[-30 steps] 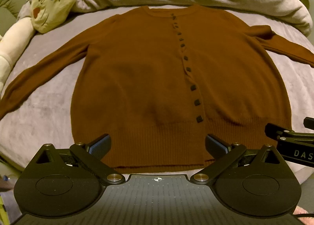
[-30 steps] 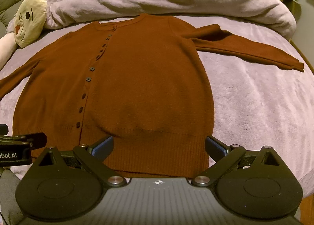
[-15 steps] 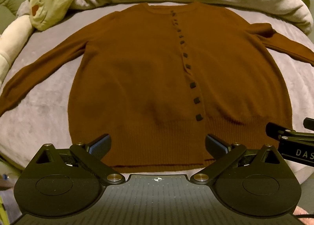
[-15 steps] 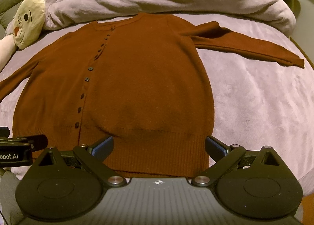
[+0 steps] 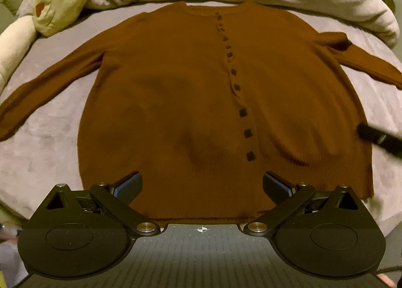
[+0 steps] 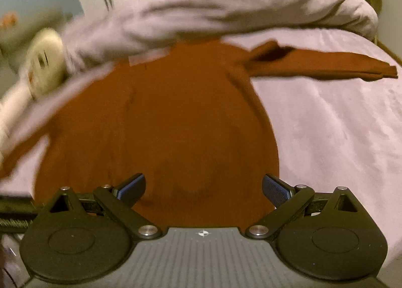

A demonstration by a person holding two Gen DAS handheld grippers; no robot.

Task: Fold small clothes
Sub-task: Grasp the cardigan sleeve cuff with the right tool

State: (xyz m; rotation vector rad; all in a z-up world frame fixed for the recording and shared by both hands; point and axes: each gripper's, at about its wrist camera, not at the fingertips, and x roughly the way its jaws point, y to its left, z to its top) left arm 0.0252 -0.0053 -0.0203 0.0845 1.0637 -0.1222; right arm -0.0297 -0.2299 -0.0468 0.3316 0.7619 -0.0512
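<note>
flat out, brown cardigan point(image 5: 191, 102) on bed point(image 5: 42, 147)

No legible text, label, brand or number anywhere in either view.

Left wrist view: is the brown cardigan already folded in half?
No, the cardigan lies flat, buttoned, with both sleeves spread out on the bed.

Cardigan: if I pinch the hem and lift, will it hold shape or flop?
Likely floppy: the cardigan is soft knit, lying flat with dips. The spread sleeve would probably trail. It may drag on the fuzzy blanket.
</note>
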